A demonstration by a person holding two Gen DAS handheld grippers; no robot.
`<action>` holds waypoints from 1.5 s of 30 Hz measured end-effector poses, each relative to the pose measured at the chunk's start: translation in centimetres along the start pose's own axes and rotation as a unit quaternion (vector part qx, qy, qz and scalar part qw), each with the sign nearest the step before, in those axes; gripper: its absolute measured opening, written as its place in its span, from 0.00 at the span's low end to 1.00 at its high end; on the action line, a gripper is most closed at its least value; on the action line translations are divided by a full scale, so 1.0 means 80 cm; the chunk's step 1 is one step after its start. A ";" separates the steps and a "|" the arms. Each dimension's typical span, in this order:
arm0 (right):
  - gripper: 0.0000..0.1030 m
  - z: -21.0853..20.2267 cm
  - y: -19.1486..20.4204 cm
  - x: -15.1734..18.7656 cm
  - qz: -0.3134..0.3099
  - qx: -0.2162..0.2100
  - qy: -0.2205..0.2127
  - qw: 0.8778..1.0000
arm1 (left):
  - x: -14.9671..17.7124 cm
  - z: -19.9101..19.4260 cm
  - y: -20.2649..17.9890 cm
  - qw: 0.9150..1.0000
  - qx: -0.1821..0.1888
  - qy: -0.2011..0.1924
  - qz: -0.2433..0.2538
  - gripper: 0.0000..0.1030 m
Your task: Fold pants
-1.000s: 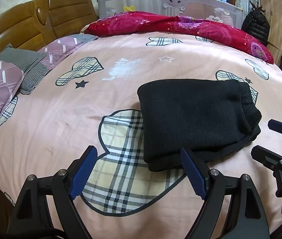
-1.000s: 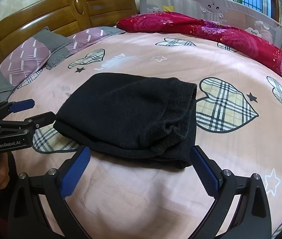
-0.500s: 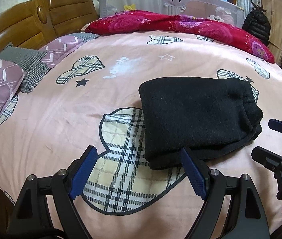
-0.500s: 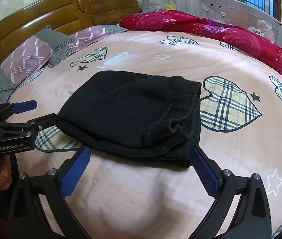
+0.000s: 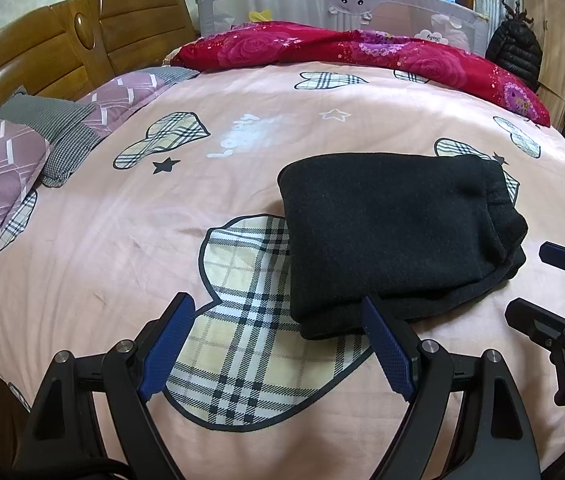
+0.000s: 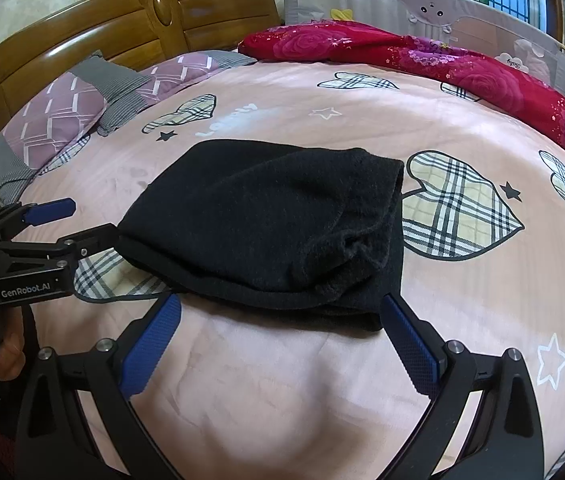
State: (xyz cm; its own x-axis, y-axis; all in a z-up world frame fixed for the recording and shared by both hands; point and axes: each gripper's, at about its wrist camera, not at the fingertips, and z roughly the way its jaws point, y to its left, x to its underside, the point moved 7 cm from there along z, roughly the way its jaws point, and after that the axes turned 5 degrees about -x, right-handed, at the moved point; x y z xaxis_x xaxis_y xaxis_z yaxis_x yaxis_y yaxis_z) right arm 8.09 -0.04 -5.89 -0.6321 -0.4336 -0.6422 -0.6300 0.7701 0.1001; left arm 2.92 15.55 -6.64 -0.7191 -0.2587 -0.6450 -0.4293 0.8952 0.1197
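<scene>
Both grippers gape wide and empty at the near edge of a folded bundle.

The left gripper (image 5: 278,340) has its blue pads spread far apart with nothing between them, its right pad just in front of the near left corner of the black pants (image 5: 394,236); the right gripper (image 6: 278,340) is likewise wide and empty, straddling the bundle's near edge from the other side. The pants lie as a compact, thick rectangle on the pink bedsheet (image 5: 122,232), partly over a plaid heart print (image 5: 250,344) — several layers stacked, with the right-hand end looking a little bunched and uneven. By the look of it, the folding is essentially done; what may remain is at most a tidy of that lumpy end. Pillows (image 6: 58,120) and a red quilt (image 5: 346,52) sit well apart, toward the headboard and the far side.
</scene>
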 end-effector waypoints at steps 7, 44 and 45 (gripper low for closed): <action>0.97 0.002 -0.001 0.003 0.003 -0.003 0.002 1.000 | 0.002 0.001 0.002 1.000 -0.002 0.001 0.000 0.83; 0.97 -0.001 0.003 0.000 0.005 -0.004 -0.004 1.000 | -0.003 -0.008 0.001 1.000 0.000 -0.008 0.002 0.83; 0.97 -0.001 0.003 0.000 0.005 -0.004 -0.004 1.000 | -0.003 -0.009 0.000 1.000 0.001 -0.008 0.002 0.83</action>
State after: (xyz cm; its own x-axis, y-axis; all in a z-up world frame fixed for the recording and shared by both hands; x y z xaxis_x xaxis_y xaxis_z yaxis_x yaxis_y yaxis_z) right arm 7.91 0.08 -5.79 -0.6339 -0.4225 -0.6478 -0.6282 0.7699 0.1125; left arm 2.70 15.39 -5.96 -0.7121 -0.2490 -0.6564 -0.4252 0.8969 0.1211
